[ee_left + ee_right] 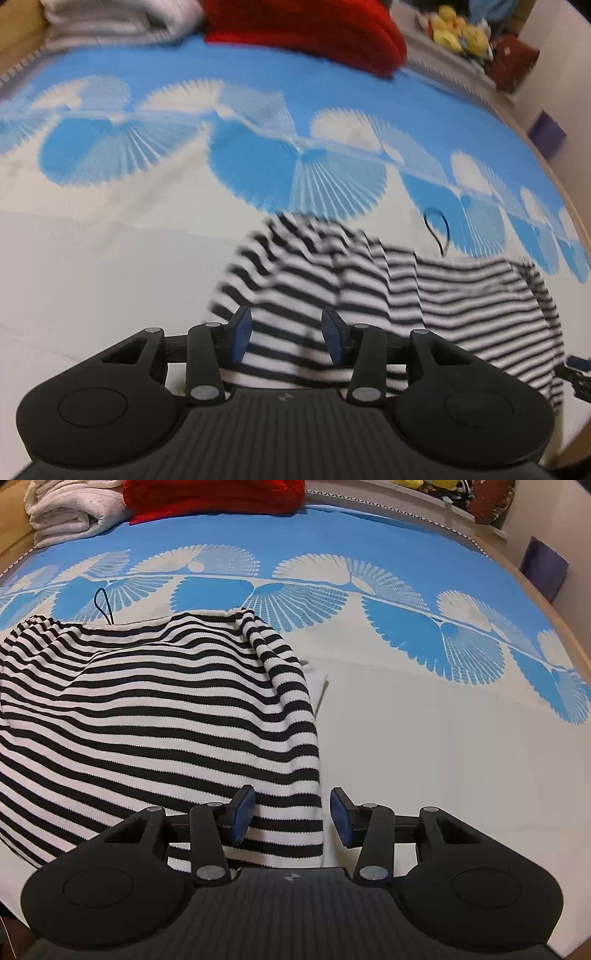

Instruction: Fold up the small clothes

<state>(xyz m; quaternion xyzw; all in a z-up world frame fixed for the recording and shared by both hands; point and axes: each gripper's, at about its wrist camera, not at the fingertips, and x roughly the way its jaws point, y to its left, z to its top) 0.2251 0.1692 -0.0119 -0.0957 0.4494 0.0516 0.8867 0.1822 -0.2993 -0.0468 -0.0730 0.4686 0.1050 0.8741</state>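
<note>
Blue-and-white fan-patterned cloth point(406, 701) covers the surface across both views. On it, left of centre in the right wrist view, lies the black-and-white striped garment point(155, 709). Right tongs point(291, 819) stand partly open over its lower right edge, gripping nothing; left tongs point(286, 336) likewise gape above the stripes

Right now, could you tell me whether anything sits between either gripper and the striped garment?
Nothing visible does. The striped garment lies directly under both grippers: the left gripper has cloth between its parted fingers, and the right gripper straddles the garment's right edge. Neither gripper's pads visibly press on it. The bedspread beside it is bare.
</note>
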